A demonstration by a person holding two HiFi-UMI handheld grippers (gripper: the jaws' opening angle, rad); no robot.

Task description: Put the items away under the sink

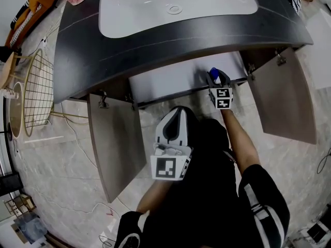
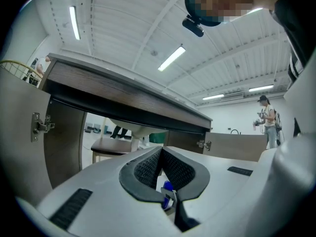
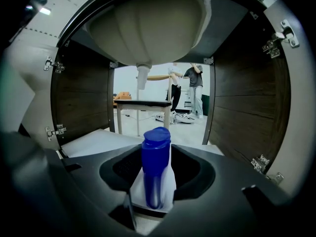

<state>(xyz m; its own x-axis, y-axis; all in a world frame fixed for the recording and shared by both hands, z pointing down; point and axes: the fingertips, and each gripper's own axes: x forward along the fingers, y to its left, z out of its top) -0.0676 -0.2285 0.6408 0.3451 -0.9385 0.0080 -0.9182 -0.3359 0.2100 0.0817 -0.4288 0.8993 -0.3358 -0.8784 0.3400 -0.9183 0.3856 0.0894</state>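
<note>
Right gripper — fingers clamped on a white bottle with a blue cap, held upright at the mouth of the open cabinet under the sink | left gripper — fingers drawn together, holding nothing, back near the person's body, beside the open left door

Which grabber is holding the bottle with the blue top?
The right gripper, reaching into the cabinet under the sink, grips the blue-capped bottle. The left gripper is outside it, jaws together and empty.
</note>
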